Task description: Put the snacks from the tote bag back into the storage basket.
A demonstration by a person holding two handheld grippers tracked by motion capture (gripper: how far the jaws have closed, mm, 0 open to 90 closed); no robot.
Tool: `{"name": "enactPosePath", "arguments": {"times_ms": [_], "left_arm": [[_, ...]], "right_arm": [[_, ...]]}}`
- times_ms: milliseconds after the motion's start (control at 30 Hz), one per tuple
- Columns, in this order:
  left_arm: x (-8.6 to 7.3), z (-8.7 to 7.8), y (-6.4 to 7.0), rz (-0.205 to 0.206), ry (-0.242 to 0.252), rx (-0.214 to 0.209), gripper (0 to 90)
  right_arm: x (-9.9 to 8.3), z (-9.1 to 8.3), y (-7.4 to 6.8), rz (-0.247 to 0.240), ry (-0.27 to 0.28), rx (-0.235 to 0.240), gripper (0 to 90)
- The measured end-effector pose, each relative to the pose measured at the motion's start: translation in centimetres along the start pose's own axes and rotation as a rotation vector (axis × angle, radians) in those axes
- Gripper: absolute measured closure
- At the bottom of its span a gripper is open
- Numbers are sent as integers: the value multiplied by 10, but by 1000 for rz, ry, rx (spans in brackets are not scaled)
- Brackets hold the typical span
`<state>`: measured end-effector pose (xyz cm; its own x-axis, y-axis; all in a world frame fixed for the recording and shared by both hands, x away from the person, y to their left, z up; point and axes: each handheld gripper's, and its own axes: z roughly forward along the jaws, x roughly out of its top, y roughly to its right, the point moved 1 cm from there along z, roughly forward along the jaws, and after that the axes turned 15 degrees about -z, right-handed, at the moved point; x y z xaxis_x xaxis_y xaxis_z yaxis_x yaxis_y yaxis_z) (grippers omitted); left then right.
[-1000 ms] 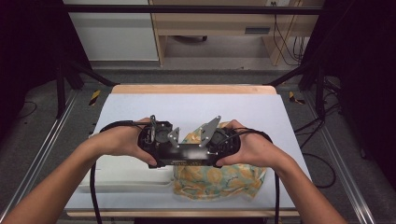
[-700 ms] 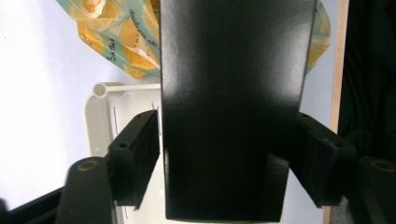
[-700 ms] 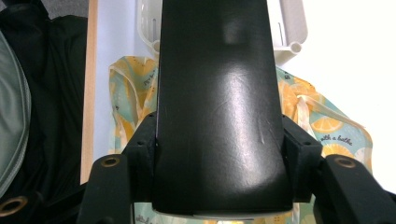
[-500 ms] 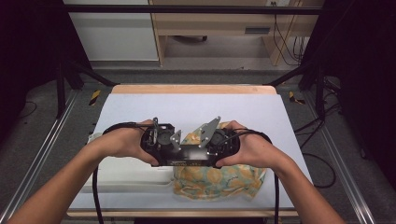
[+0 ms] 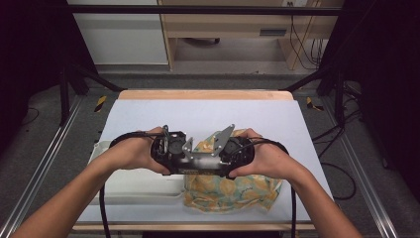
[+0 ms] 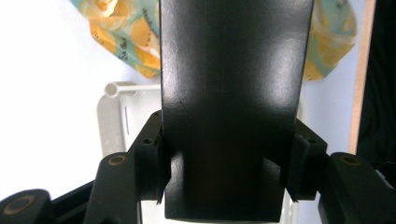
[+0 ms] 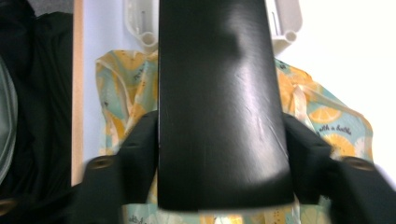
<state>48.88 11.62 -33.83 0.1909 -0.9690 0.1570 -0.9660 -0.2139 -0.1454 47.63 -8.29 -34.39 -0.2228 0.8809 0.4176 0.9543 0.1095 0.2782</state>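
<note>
Two grippers meet over the table, both clamped on one black flat block.

From the high view, the left gripper (image 5: 185, 157) and the right gripper (image 5: 210, 157) face each other above the white table (image 5: 148, 116), each held by one hand. The black block (image 6: 233, 107) sits between the jaws of each, gripped on both sides. Under them lies a yellow cloth with lemon print (image 5: 233, 191), touching a white plastic tray (image 5: 129, 181) beside it, near the table's front edge.
</note>
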Motion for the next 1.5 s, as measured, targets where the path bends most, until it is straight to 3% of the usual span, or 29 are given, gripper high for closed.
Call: {"name": "enactPosePath", "arguments": {"times_ms": [67,167,367,533,800,1100,1500], "left_arm": [[-2,-1,-2,-5,-4,-1,432],[-5,-4,-3,-9,7,-4,432],[-15,-9,-8,-24,15,-7,432],[-31,-18,-17,-58,31,17,431],[-53,-30,-24,-96,38,46,431],[-73,-36,-30,-126,45,67,431],[-97,-33,-42,-136,2,82,431]], "right_arm": [[-2,-2,-1,9,6,-30,185],[-6,-9,-2,29,40,-69,133],[-22,-30,-7,99,135,-141,73],[-48,-35,-17,197,196,-202,64],[-85,-29,-31,335,200,-323,62],[-114,-29,-42,458,215,-402,75],[-157,-35,-60,628,242,-560,70]]}}
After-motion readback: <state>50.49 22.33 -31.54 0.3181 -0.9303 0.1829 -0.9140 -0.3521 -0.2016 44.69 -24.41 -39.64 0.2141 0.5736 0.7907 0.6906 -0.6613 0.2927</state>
